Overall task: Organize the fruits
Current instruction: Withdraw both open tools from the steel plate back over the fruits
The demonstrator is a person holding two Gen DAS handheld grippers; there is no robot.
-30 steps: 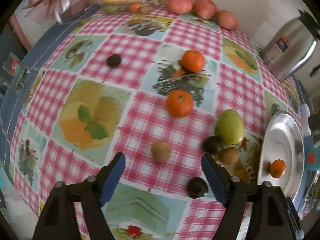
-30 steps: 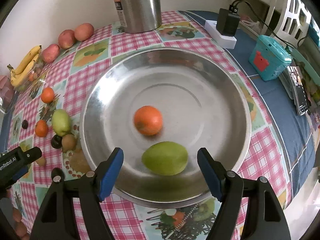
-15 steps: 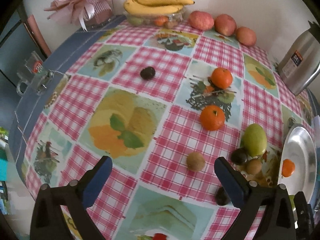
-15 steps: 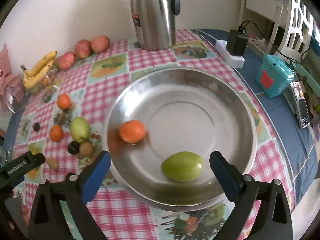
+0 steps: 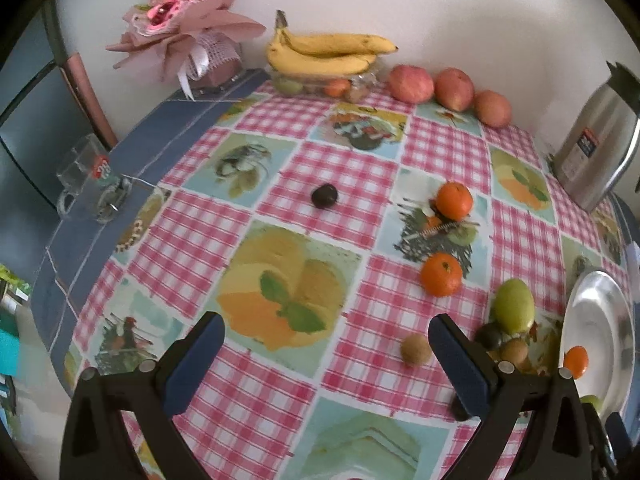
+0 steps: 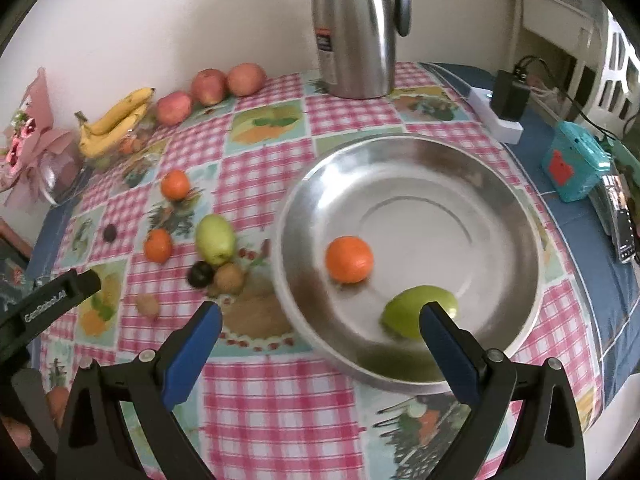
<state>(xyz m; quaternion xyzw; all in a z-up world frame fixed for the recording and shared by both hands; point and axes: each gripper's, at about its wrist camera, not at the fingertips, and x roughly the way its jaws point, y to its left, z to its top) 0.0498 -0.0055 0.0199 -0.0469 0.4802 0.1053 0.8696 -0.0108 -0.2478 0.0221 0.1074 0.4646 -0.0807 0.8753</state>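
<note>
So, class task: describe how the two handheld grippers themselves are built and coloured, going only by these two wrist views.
Both match: the left gripper and right gripper each have two black angular arms with small silver screw heads, ending in flat blue pads. The right view also shows the left unit's black body with white lettering, too blurred to read surely. No cables or sleeves show.
</note>
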